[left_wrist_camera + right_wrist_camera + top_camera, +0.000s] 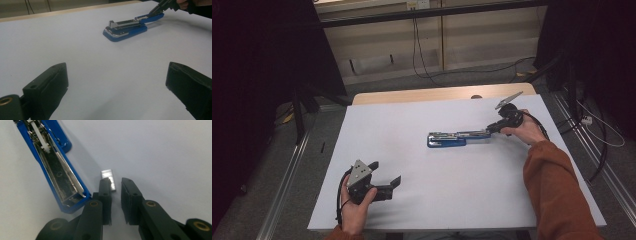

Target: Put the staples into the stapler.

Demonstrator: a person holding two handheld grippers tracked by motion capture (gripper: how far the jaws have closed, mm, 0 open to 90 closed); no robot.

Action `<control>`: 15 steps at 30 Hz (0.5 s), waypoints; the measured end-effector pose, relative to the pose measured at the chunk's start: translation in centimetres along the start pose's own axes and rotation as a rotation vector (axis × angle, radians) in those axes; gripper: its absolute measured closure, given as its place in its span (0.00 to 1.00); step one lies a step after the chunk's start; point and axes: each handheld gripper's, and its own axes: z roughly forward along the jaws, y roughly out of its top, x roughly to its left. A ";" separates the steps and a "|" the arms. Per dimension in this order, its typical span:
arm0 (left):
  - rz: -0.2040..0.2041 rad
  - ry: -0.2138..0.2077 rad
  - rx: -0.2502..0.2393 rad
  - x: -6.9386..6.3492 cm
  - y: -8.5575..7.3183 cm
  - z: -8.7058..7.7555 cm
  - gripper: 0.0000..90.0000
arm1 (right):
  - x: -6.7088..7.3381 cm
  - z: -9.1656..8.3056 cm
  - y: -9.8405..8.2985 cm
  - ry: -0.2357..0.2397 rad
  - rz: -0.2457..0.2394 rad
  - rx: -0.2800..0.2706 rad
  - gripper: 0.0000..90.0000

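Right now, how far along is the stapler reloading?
Done: the blue stapler lies flipped open, its metal channel exposed. In hand: the right gripper is nearly shut at a staple strip on the table, not clearly clamped. Left: loading the strip and closing up. The left gripper waits open.

No lettering, label or number (brand marks included) can be read anywhere
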 end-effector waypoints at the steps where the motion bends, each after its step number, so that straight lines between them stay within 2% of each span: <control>1: -0.001 -0.002 0.002 0.0 0.0 0.0 0.05 | 0.0 0.0 0.0 0.001 -0.003 0.003 0.88; 6: 0.002 0.000 -0.001 0.0 0.0 -0.1 0.05 | -0.1 0.1 -0.1 0.007 -0.002 -0.008 0.92; 15: 0.002 -0.003 -0.002 0.1 0.0 0.0 0.05 | 0.0 0.5 0.2 0.009 0.000 -0.015 0.89</control>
